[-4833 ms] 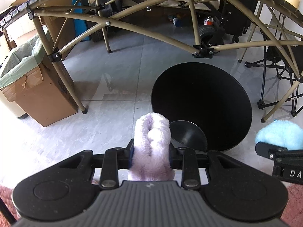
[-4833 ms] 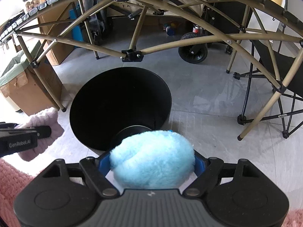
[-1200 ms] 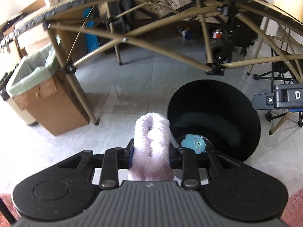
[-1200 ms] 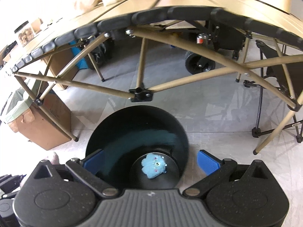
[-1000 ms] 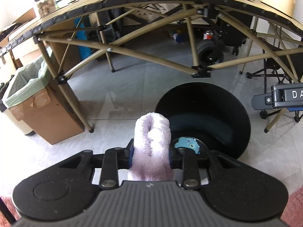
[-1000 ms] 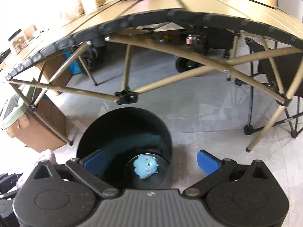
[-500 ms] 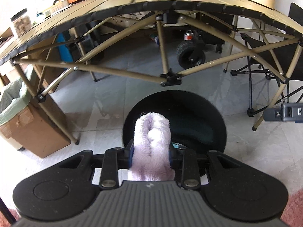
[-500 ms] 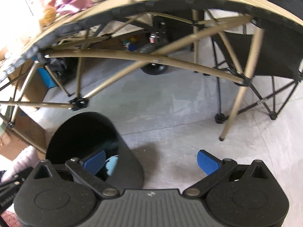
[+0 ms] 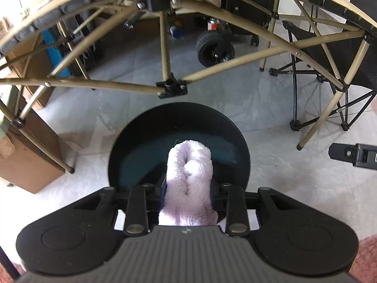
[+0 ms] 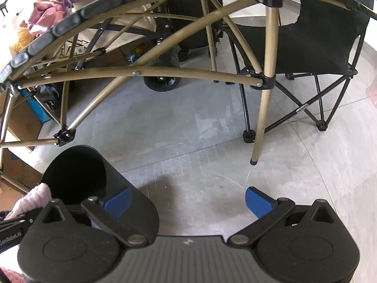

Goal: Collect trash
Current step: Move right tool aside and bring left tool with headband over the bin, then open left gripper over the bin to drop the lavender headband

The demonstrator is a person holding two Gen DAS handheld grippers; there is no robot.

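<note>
plush toy point(image 9: 188, 172) over the bin point(image 9: 238, 141), folding table point(image 9: 165, 47) behind it.

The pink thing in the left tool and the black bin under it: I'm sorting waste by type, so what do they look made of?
The pink thing looks like plush fabric: a fuzzy, matte pile folded on itself. The black bin looks like smooth moulded plastic, with a thin even rim and a dull sheen inside, though painted metal can't be ruled out.

Left gripper point(image 9: 188, 188) angled steeply down above the black bin point(image 9: 150, 127), clamped on a fluffy lilac piece point(image 9: 188, 179). Right gripper point(image 10: 188, 202) beside the bin, jaws wide apart, empty.
</note>
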